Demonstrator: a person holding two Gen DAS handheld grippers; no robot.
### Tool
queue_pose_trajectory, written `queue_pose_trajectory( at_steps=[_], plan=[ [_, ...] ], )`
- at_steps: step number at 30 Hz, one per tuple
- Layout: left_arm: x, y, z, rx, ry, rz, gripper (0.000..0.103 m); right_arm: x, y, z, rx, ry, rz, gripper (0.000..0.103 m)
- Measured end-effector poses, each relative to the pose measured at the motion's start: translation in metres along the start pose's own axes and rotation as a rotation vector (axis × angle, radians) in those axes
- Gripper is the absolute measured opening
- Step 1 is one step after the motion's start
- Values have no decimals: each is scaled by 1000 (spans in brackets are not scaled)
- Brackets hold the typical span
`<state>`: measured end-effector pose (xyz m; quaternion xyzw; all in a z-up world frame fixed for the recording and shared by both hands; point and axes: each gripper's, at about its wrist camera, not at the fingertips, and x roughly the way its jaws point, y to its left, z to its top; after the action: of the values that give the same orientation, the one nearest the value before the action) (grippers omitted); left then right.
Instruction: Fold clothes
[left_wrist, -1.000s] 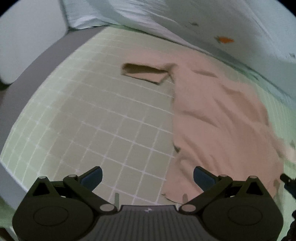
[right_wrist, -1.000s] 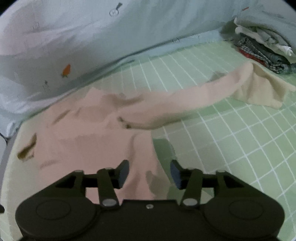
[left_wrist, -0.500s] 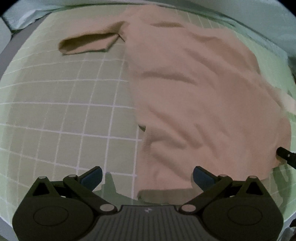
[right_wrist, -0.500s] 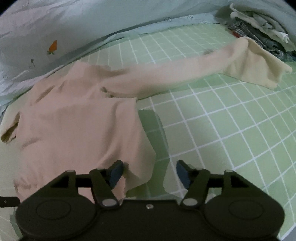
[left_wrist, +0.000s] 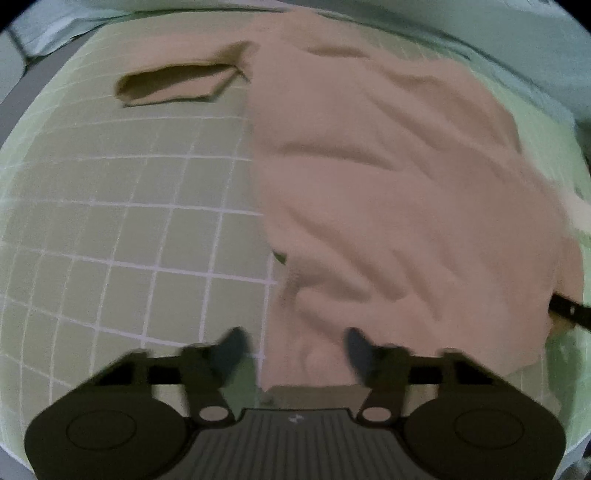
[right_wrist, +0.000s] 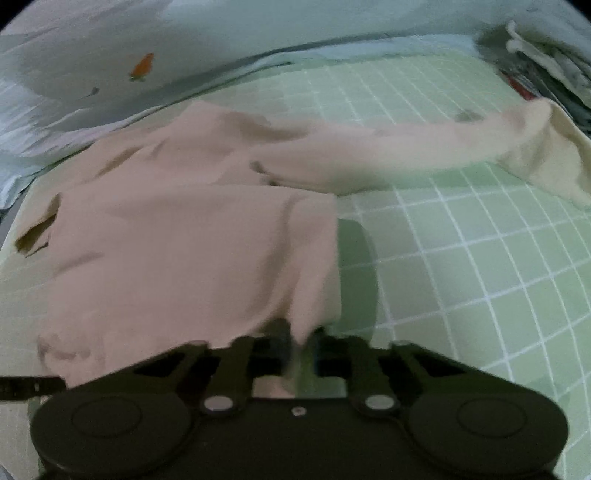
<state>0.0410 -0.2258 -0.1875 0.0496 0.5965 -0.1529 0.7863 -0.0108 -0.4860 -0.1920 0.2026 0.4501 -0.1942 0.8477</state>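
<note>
Pink long-sleeved top (right_wrist: 177, 251) spread on green checked sheet (right_wrist: 480, 258), hem nearest grippers, collar end farthest; long axis runs straight ahead of both. One sleeve (right_wrist: 388, 147) stretches ahead-right. Right gripper (right_wrist: 299, 343) pinched onto hem corner. Left gripper (left_wrist: 295, 347) parted, fingers straddling opposite hem corner, blurred. No legible writing.

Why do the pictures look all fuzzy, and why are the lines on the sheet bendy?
Left wrist view: the left gripper is smeared by motion blur, the shirt looks soft, and the fisheye lens bends the grid lines of the green sheet. Right wrist view: the right gripper and the shirt edge it pinches are blurred, its dark shadow falls on the sheet beside the shirt, and the corners go black.
</note>
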Motion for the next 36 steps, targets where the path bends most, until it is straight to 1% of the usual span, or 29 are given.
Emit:
queue_pose_trajectory(
  at_steps=[2, 4, 5, 8, 14, 19, 25, 28, 31, 33, 34, 35, 36],
  plan=[
    [-4, 5, -1, -40, -5, 0, 16, -3, 4, -1, -15, -11, 14, 6],
    [-9, 12, -5, -86, -6, -22, 12, -10, 6, -2, -25, -26, 26, 5],
    [-13, 13, -10, -98, -15, -32, 8, -13, 7, -2, -30, -33, 32, 5],
    [-26, 14, -19, -120, -58, -38, 5, -23, 8, -3, -35, -52, 48, 5],
    [-53, 22, -28, -140, -131, -21, 3, -45, 9, -21, -37, -70, 79, 5],
    [-72, 30, -34, -164, -171, -4, 3, -63, 10, -37, -43, -77, 104, 5],
    [-97, 44, -37, -164, -219, 55, 3, -80, 29, -58, -74, -45, 162, 5],
    [-100, 55, -39, -194, -215, 74, 3, -81, 40, -69, -102, -13, 193, 5],
    [-94, 65, -40, -238, -172, 71, 4, -73, 46, -75, -97, 48, 201, 5],
    [-92, 64, -40, -239, -155, 93, 5, -69, 47, -78, -90, 73, 204, 7],
    [-92, 64, -40, -236, -151, 106, 8, -68, 47, -78, -90, 77, 205, 10],
    [-92, 63, -40, -233, -147, 118, 19, -69, 47, -78, -87, 73, 195, 14],
    [-93, 61, -40, -231, -147, 123, 25, -70, 45, -76, -83, 65, 186, 26]
  ],
)
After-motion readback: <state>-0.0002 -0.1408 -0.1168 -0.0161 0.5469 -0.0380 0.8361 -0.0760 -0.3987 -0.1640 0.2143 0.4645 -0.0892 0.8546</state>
